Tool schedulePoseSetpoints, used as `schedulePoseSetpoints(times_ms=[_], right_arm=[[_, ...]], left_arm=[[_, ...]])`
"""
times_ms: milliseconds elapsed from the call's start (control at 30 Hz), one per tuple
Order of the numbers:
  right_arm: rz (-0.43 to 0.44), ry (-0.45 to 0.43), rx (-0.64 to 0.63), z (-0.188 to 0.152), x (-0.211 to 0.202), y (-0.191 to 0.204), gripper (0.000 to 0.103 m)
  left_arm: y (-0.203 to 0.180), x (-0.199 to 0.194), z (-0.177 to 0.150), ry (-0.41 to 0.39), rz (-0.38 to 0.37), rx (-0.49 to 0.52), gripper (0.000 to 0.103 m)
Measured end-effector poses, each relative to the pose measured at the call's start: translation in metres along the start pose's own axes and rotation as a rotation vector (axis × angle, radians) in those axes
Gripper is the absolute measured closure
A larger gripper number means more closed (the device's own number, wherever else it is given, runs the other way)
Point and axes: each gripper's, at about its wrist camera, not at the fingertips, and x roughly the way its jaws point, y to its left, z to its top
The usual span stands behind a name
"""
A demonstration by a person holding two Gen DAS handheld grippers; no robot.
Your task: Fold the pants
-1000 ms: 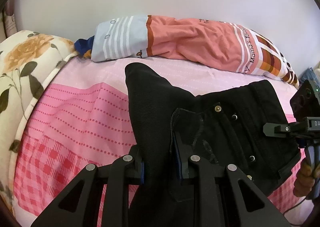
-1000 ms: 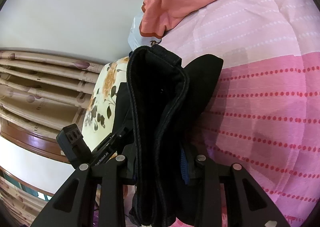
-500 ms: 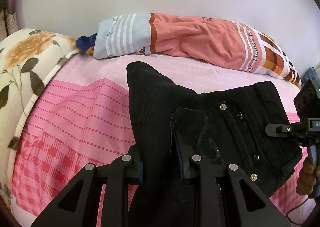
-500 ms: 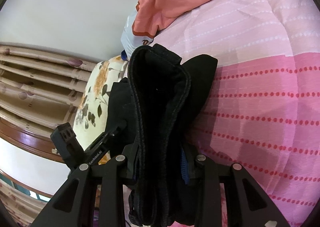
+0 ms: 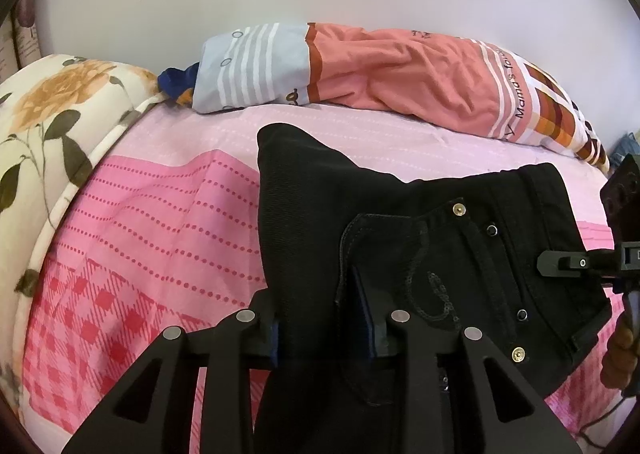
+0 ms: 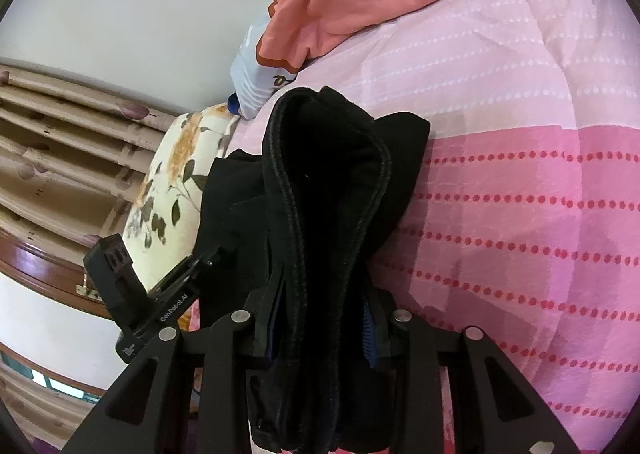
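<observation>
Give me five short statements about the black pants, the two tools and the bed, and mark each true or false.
1. The left tool is shut on the black pants. True.
2. The right tool is open and holds nothing. False: it grips a thick fold of the pants.
3. The bedsheet is plain blue. False: it is pink, with dots and checks.
4. A salmon and light blue pillow lies by the wall. True.
5. The pants show metal rivets. True.
</observation>
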Motion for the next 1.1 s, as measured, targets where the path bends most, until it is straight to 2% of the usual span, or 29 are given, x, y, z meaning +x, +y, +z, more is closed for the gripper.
schedulePoseSetpoints(times_ms=[700, 933, 1100], right_arm=[[-0.108, -0.027, -0.071, -0.003, 0.004, 0.007, 0.07], [-0.118, -0.033, -0.08, -0.003, 0.004, 0.007, 0.069], [-0.113, -0.038, -0.077, -0.004, 0.003, 0.006, 0.068]], left_arm=[[0.009, 0.011, -0.01, -0.006, 0.026, -0.039, 0.054], [0.01, 0.012, -0.013, -0.014, 0.037, -0.045, 0.049], [0.014, 0.014, -0.014, -0.015, 0.043, -0.063, 0.041]])
